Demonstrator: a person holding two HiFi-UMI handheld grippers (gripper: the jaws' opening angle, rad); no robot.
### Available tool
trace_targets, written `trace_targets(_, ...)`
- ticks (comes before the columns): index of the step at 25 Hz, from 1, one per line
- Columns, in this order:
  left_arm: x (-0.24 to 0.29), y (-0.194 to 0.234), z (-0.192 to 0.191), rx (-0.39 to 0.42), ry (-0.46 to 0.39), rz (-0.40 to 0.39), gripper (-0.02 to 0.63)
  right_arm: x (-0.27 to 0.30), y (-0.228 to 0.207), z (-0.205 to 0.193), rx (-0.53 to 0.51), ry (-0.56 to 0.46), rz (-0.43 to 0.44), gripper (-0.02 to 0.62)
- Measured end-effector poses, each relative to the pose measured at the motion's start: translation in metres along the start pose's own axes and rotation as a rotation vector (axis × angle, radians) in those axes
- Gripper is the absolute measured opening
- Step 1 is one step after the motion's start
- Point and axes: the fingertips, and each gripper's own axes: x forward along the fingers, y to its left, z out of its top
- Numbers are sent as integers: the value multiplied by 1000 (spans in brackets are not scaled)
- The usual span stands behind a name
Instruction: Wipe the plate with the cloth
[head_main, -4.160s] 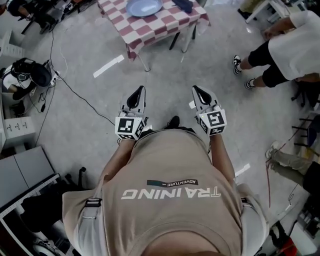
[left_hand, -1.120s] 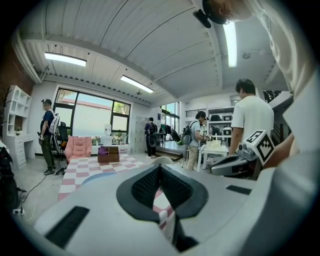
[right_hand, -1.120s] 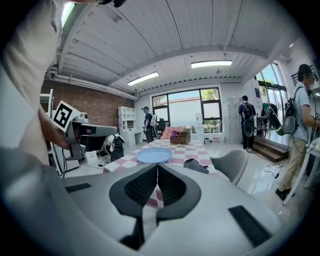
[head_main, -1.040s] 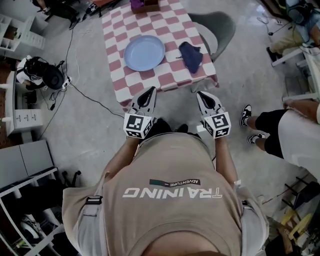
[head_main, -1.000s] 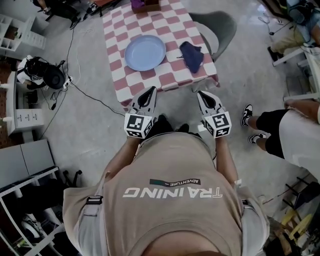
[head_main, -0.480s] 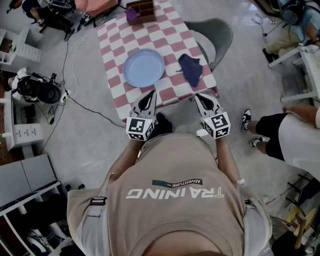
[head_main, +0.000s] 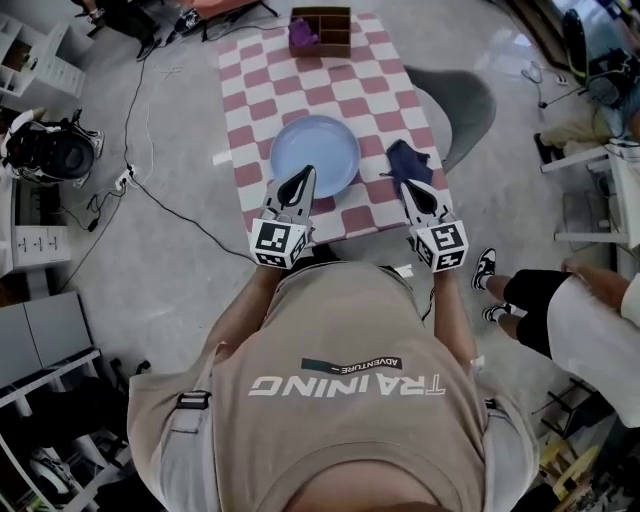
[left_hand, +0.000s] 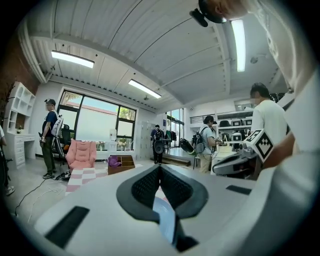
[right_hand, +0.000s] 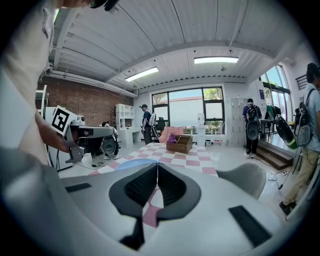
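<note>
1. Plate (head_main: 315, 155): pale blue, empty, lies flat on the checkered counter (head_main: 262, 95), in the near half, close to the near edge and about mid-width.
2. Cloth (head_main: 410, 162): dark blue, crumpled, on the counter by the right edge near the near right corner. It sits just beside the plate, whether touching it I can't tell.
3. Left tongs (head_main: 304, 176): tips over the plate's near rim in the head view. In the left gripper view the left tongs (left_hand: 160, 169) have the jaws pressed together with nothing between them.
4. Right tongs (head_main: 409, 186): tips just short of the cloth's near side, not on it. In the right gripper view the right tongs (right_hand: 157, 166) are fully closed and empty.
5. Other stuff: wooden box (head_main: 320, 30) at the far edge of the counter, grey chair (head_main: 465, 100) off the right edge.
6. Step, as I judge it: approach only. The person stands at the near edge, cloth not picked up, no wiping started.
7. Next move likely calls for: spread the right jaws, lower onto the cloth, pinch a fold and lift, then carry it left onto the plate. The left tongs could steady the plate's rim.
8. Risk: a closed jaw just pushes the cloth toward the right edge.
</note>
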Motion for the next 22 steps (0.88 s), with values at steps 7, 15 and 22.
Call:
trace_targets(7, -1, 47, -20, -27, 29, 36, 15, 44, -6, -3, -10, 47, -7, 18)
trace_targets(15, 12, 48, -21, -58, 41, 101, 15, 58, -26, -9, -29, 106, 48, 18)
trace_targets(22, 9, 37, -13, -56, 42, 177, 15, 62, -42, -20, -81, 154, 112, 18)
